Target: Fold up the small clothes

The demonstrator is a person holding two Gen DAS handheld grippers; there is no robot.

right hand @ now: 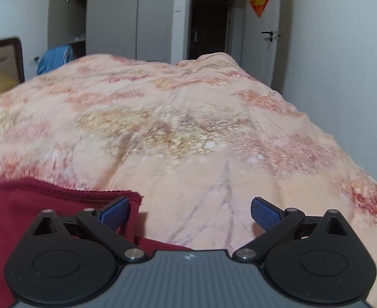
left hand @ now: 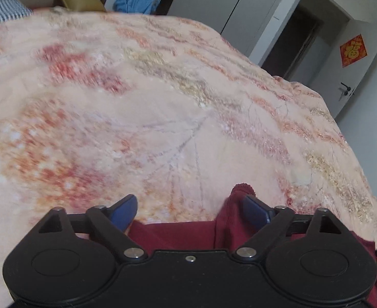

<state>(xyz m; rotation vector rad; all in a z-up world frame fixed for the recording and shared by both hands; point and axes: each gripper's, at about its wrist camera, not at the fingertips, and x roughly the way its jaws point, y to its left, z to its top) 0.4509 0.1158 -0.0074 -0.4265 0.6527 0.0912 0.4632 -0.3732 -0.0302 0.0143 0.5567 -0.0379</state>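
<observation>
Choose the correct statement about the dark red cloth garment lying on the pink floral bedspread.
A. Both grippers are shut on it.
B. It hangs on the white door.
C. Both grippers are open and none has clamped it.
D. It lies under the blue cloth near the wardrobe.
C: the left gripper and the right gripper both stand wide open over the dark red cloth garment, which lies on the pink floral bedspread.
</observation>
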